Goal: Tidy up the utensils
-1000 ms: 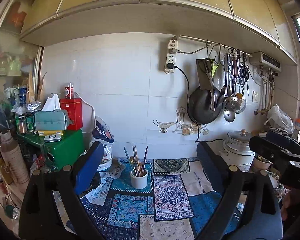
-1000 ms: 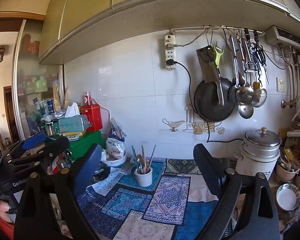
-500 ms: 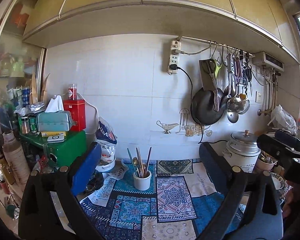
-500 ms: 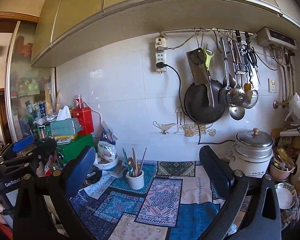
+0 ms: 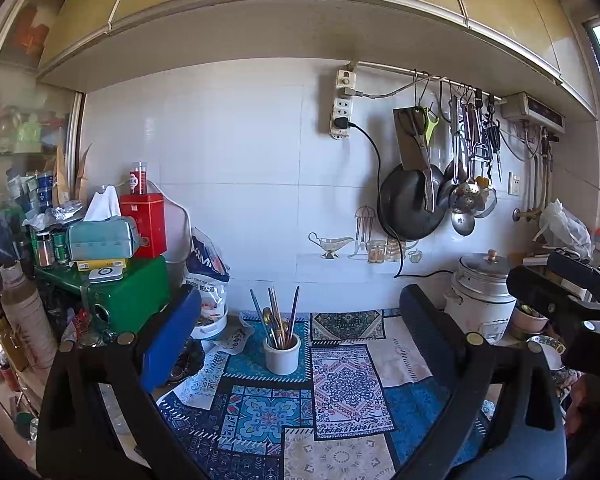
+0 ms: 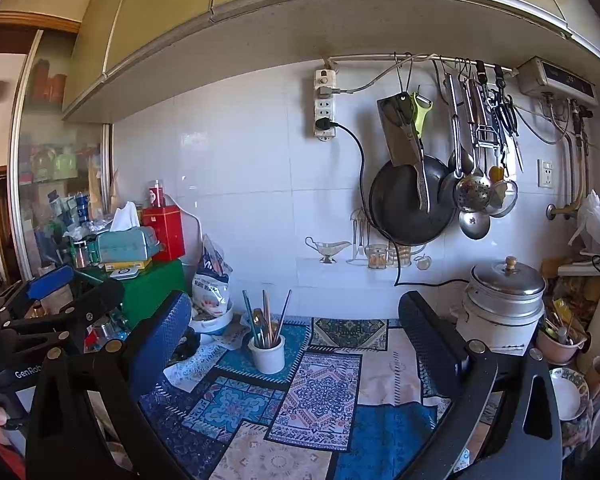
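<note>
A white cup point(image 5: 283, 356) holding several chopsticks and spoons point(image 5: 274, 320) stands on the patterned mat point(image 5: 340, 396) near the wall; it also shows in the right wrist view point(image 6: 267, 355). My left gripper point(image 5: 300, 316) is open and empty, held well back from the cup. My right gripper point(image 6: 296, 320) is open and empty too, likewise back from the cup. In the right wrist view the left gripper point(image 6: 60, 300) shows at the left edge. In the left wrist view the right gripper point(image 5: 560, 296) shows at the right edge. Utensils point(image 6: 476, 184) and a black pan point(image 6: 408, 204) hang on the wall rail.
A green box point(image 5: 128, 296) with a tissue box point(image 5: 100, 236) and red tin point(image 5: 146, 224) stands at the left. A white pot with a metal lid point(image 6: 504, 300) stands at the right, with a bowl of utensils point(image 6: 560, 340) and a plate point(image 6: 568, 388) beside it. A white bag point(image 5: 208, 276) leans by the wall.
Both views have shifted slightly, with the cup and wall drifting a little in frame. Both grippers stay open and empty.
</note>
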Action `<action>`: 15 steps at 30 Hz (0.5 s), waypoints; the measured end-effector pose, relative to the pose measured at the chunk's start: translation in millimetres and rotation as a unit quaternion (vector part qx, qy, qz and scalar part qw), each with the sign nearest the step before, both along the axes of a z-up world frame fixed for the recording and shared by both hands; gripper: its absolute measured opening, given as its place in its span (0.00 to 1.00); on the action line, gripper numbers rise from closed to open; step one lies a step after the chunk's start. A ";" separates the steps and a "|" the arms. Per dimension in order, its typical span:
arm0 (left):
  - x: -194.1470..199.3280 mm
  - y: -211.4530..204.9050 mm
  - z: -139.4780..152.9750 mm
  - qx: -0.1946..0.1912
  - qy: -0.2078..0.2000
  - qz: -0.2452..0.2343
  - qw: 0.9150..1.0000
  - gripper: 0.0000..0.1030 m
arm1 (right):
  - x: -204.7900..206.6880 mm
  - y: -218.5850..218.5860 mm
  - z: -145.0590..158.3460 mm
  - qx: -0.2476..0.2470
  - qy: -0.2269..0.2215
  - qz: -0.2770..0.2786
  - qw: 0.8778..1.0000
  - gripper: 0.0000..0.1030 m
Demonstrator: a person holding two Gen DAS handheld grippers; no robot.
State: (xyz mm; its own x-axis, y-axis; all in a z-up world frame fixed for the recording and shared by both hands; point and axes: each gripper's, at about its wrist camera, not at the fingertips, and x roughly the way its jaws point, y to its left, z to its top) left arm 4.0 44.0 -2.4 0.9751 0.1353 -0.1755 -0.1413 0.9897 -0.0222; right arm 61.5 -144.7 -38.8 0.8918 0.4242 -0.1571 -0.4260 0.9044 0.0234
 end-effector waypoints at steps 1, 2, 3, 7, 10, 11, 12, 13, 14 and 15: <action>0.7 -0.4 0.2 0.000 0.000 -0.001 1.000 0.97 | -0.2 0.1 0.0 -0.001 0.000 0.000 1.000 1.00; 0.8 -0.4 0.3 0.001 0.000 -0.002 1.000 0.97 | 0.0 0.0 0.0 -0.003 0.000 -0.001 1.000 1.00; 1.0 -0.8 0.3 0.001 0.000 -0.003 1.000 0.97 | 0.0 0.0 0.1 -0.004 0.000 -0.001 1.000 1.00; 1.0 -1.0 0.2 0.002 0.000 -0.004 1.000 0.97 | 0.6 -1.3 0.5 -0.004 0.001 -0.002 1.000 1.00; 1.0 -0.2 0.7 0.000 0.000 -0.007 1.000 0.97 | 0.2 -1.9 1.0 -0.004 0.000 -0.004 1.000 1.00; 1.0 0.0 1.0 -0.001 0.000 -0.008 1.000 0.97 | -0.4 -1.7 1.0 -0.004 0.000 -0.005 1.000 1.00; 1.0 0.2 1.3 -0.001 0.000 -0.008 1.000 0.97 | -0.9 -1.8 1.2 -0.003 -0.001 -0.005 1.000 1.00; 0.7 0.0 1.5 -0.001 -0.001 -0.009 1.000 0.97 | -1.3 -2.0 1.6 -0.003 -0.001 -0.006 1.000 1.00; 0.2 0.1 1.6 0.000 -0.002 -0.009 1.000 0.97 | -1.7 -2.6 2.2 -0.002 -0.001 -0.006 1.000 1.00; -0.1 0.0 1.7 0.001 -0.002 -0.009 1.000 0.97 | -2.2 -2.6 1.8 -0.001 -0.001 -0.005 1.000 1.00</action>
